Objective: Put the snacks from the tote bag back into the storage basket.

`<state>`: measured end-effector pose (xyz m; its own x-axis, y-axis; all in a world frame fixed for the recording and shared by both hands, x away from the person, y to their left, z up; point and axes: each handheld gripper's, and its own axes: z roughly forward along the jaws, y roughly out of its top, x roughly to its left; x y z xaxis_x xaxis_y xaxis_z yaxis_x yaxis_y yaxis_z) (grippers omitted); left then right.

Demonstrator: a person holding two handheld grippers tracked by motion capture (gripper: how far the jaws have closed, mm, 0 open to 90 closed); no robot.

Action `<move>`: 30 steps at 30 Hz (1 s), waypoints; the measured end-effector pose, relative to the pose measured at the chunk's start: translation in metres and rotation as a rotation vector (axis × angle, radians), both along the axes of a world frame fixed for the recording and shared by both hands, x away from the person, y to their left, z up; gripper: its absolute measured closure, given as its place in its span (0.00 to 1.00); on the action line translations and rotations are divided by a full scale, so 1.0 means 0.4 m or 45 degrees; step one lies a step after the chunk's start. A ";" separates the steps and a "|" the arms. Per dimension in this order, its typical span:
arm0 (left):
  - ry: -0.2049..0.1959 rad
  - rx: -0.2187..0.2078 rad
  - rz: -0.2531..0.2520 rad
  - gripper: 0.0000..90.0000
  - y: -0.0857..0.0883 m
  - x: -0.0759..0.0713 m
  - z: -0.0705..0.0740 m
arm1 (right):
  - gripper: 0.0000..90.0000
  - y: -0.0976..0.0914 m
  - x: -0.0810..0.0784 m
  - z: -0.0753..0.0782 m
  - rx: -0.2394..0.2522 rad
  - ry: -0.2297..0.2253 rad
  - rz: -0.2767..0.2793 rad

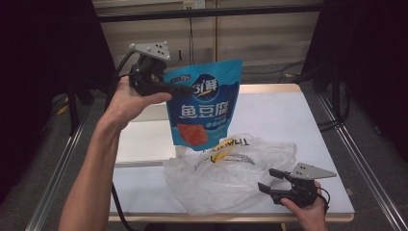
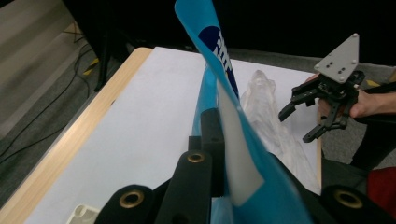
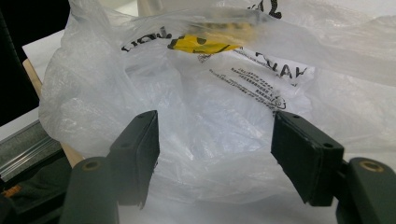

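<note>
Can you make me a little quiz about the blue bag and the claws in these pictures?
1. True or false: the left claw holds the blue bag up in the air above the table.
2. What lies crumpled on the table below the blue bag?
A. a towel
B. a clear plastic bag
C. a box
3. Fill in the missing word: the right claw is ____, with nothing between its jaws.

Key
1. True. It grips the bag near its top edge.
2. B. The plastic bag has black letters and a yellow mark on it.
3. Open. It sits just beside the plastic bag.
</note>
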<state>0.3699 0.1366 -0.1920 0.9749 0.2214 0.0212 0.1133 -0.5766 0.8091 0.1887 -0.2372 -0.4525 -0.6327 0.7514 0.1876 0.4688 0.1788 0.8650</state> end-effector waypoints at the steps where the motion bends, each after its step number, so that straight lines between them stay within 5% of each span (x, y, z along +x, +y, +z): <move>1: 0.005 -0.001 0.011 1.00 0.006 0.003 -0.001 | 0.36 0.000 0.000 0.000 0.000 0.002 0.001; 9: 0.008 0.044 0.038 1.00 0.048 0.021 -0.010 | 0.36 -0.001 0.002 -0.001 -0.002 0.000 -0.001; 15: 0.018 -0.013 0.085 1.00 0.094 0.030 -0.005 | 0.36 0.001 0.004 -0.003 -0.001 0.005 0.003; 30: 0.045 -0.021 0.241 1.00 0.208 0.096 -0.017 | 0.35 -0.005 0.006 -0.009 0.020 0.030 -0.011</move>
